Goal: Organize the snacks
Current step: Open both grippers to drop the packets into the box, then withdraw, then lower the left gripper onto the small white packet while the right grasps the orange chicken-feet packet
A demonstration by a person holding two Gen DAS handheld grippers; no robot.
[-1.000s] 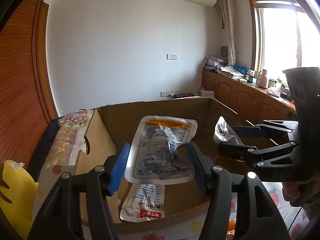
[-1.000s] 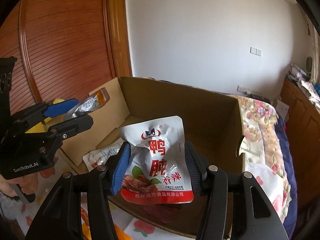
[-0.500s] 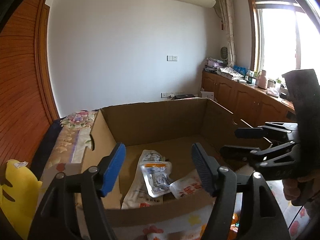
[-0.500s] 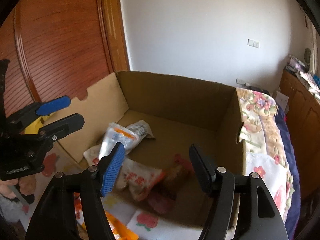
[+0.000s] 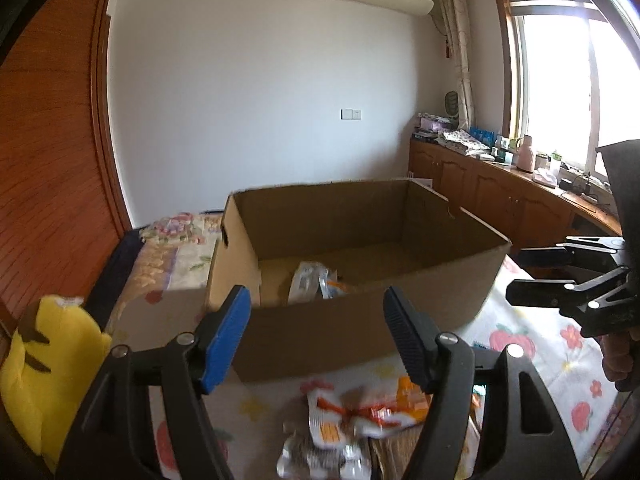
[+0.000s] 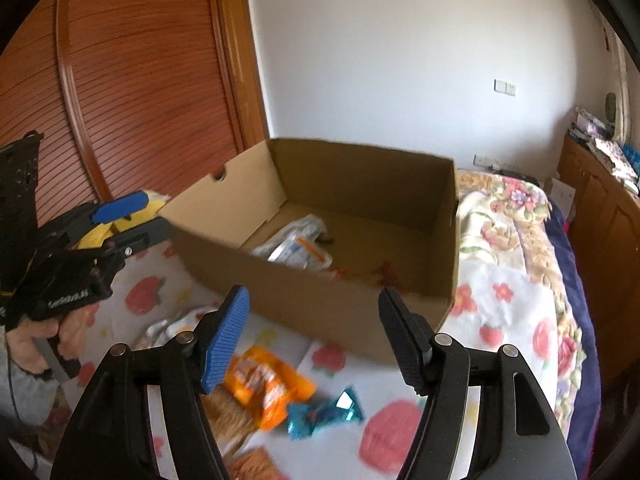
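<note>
1. Floral bedspread (image 6: 504, 292) covers the bed, beside a slatted wooden wardrobe (image 6: 132, 80).
2. Open cardboard box (image 5: 360, 320) sits on it, with clear snack pouches (image 6: 298, 242) inside.
3. Left gripper (image 5: 316, 336) and right gripper (image 6: 312, 328) both hang spread wide, holding nothing.
4. Loose on the bedspread before the box: orange packet (image 6: 272, 384), teal wrapper (image 6: 324, 414).

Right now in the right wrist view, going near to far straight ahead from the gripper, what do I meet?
Orange snack packet → near wall of the cardboard box → clear packets inside the box → far box wall → white room wall.
</note>
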